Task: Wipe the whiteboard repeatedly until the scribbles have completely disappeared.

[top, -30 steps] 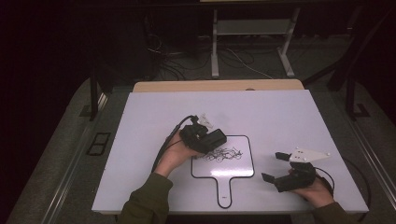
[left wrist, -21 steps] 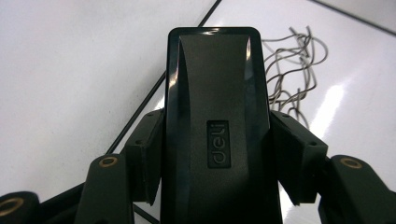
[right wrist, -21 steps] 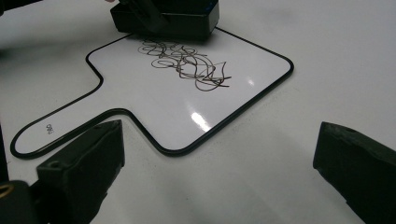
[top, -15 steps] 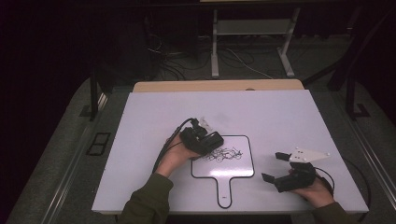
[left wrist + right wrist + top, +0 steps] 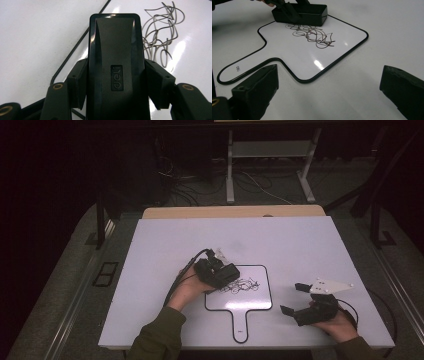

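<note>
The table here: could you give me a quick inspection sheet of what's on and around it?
Surface: white table, bare around the work.
Job's things: paddle-shaped whiteboard with dark scribbles; black eraser sitting on the board's edge beside them.
Clutter: nothing seen.
Grippers: left claw shut on the eraser; right claw open, resting beside the board.
Cables: one trails from the left claw.
Surroundings: dark floor, metal stand, loose wires behind.

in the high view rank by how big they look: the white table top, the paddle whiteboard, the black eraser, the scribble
1. white table top
2. paddle whiteboard
3 and 4. black eraser and scribble look about alike; the left gripper covers part of the eraser, so no ranking.
</note>
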Motion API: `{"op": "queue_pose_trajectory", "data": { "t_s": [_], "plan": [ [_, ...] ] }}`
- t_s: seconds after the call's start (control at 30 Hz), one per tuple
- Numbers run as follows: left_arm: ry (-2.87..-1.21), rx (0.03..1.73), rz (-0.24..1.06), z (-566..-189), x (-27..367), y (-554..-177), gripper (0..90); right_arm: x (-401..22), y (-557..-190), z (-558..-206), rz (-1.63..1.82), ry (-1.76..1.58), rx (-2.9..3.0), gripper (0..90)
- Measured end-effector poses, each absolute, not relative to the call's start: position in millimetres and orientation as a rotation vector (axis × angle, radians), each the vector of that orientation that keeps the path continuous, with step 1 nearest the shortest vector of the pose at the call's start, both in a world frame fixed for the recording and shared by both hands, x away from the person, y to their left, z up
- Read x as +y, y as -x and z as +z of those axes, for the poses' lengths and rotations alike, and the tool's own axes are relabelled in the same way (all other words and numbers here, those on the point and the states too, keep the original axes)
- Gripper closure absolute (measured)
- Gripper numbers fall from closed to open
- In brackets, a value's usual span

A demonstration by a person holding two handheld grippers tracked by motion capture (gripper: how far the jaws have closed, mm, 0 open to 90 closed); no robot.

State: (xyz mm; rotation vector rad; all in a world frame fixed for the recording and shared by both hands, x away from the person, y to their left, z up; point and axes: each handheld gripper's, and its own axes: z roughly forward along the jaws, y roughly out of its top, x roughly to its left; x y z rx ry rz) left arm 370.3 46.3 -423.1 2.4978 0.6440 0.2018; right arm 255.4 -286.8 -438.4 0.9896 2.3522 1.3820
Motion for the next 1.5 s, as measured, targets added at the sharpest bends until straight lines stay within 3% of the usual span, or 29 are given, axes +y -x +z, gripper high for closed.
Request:
{"op": "queue_pose_trajectory", "data": {
  "t_s": [0.93,1.5],
  "plan": [
    [-2.541,0.484,0.142,-422,16,-340,39.4,-287,-255,-438,1.376,-0.991,2.353,0.9],
    [-2.519,0.56,0.178,-422,30,-353,39.4,-287,-256,-439,1.369,-0.99,2.353,0.9]
  ]
}}
